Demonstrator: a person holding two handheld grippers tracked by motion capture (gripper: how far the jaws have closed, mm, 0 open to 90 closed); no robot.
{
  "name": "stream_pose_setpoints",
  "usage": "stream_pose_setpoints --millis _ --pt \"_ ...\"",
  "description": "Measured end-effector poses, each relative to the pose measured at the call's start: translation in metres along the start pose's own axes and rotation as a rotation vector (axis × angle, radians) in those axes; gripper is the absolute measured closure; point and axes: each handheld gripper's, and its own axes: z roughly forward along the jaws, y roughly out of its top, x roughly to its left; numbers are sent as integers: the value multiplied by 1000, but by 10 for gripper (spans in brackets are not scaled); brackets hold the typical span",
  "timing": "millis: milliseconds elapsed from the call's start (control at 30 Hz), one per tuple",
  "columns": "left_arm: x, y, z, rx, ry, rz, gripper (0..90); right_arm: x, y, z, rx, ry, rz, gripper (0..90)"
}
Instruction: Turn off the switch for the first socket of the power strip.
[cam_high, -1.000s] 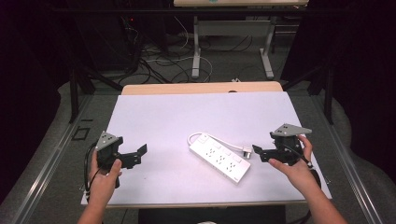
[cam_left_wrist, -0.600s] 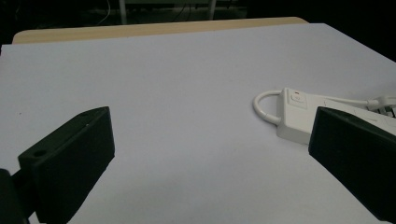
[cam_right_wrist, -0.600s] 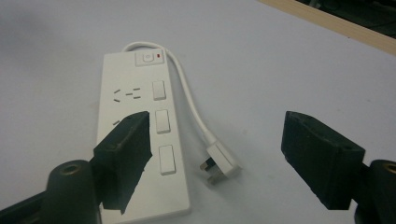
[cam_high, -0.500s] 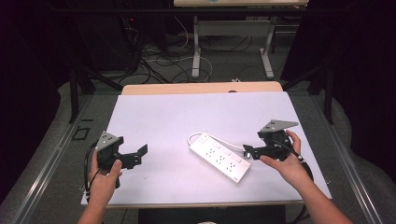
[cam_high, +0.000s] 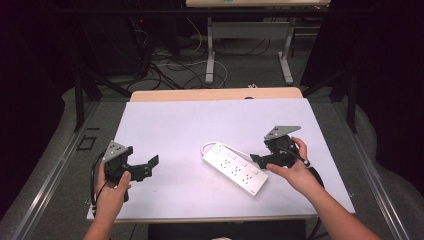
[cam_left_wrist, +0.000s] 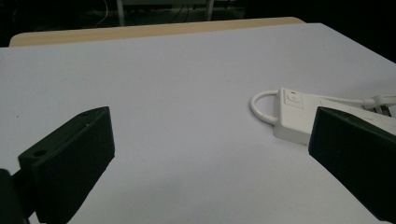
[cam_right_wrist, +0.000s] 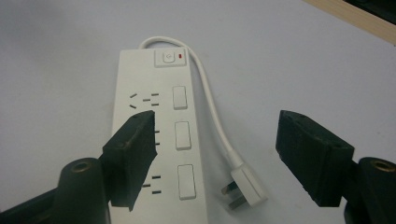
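The right gripper (cam_high: 261, 159) has advanced over the white plastic power strip (cam_high: 233, 168); its jaws, lately closing, remain apart, bracketing the white plug (cam_right_wrist: 245, 187), probably the target. Left gripper (cam_high: 142, 168) open, idle on the bench (cam_high: 200, 120).

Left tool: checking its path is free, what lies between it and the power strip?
Only bare white table separates the left tool from the power strip, per the high view.

Power strip (cam_right_wrist: 159, 154) near end — cut off by bottom edge.
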Motion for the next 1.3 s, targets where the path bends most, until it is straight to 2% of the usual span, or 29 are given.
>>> stream_pose_setpoints --millis 267,767,833,867,1000,1300 --pt "-1 0 0 0 1 3 1 2 7 13 10 12 -17 294" --pt "-1 1 -1 -1 -1 12 2 6 17 33 53 54 -17 293" --pt "-2 1 -1 1 -2 12 2 6 19 36 54 49 -30 293" --pt "-2 1 -1 2 -1 11 2 8 19 38 56 48 -19 293" --pt "-2 1 -1 1 -2 12 2 8 22 43 78 56 -34 293" --pt "-2 1 -2 0 -2 12 2 12 25 54 97 61 -30 306"
